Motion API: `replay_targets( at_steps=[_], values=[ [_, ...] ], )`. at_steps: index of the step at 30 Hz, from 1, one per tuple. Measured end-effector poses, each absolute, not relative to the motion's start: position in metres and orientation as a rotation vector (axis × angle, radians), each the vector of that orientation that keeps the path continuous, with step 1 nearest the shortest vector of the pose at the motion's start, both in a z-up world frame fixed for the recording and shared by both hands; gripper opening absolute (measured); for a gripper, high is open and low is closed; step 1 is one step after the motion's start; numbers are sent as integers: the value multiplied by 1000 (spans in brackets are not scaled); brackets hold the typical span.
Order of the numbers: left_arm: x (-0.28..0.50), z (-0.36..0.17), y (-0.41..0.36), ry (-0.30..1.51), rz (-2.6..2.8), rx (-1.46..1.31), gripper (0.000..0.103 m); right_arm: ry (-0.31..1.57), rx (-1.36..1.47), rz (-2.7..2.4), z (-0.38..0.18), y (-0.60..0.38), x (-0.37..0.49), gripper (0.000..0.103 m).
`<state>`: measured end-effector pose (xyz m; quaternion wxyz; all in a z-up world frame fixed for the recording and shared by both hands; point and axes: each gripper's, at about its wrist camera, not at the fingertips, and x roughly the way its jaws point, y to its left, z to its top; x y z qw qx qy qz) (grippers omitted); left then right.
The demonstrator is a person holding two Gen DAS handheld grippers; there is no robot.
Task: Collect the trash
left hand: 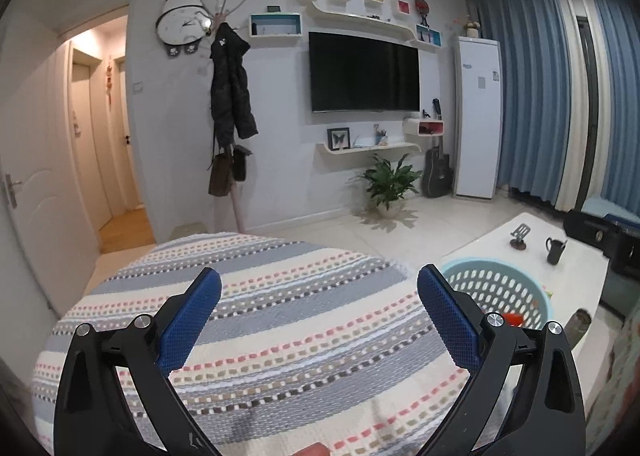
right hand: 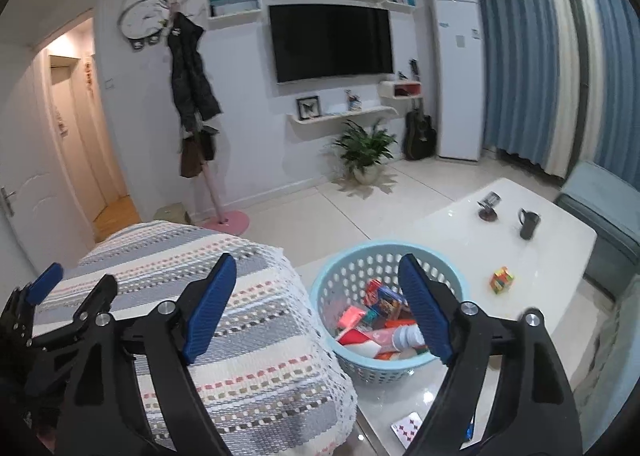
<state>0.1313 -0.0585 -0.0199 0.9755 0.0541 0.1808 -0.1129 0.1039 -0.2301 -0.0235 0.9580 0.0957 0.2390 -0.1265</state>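
White glossy table (right hand: 460, 215) bears a basket (right hand: 360, 256) (blue curtains (right hand: 520, 55) behind).

Pretty roomy here tbh. The striped woven cover (right hand: 224, 296) bulges up on the left, right against the light blue perforated basket (right hand: 448, 276), so no gap to slip through on that side. The basket mouth is open from above, though packets are heaped inside. On the white table (right hand: 560, 240), a colourful cube (right hand: 503, 280), black mug (right hand: 529, 223) and playing card (right hand: 406, 426) sit well apart, with bare top between them.
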Motion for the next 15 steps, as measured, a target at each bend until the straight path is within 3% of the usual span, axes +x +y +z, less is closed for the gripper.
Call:
replay_targets(
  at_steps=[15],
  values=[
    [134, -50, -60, 400, -202, 130, 95, 452, 225, -368, -61, -247, 91, 80]
  ],
)
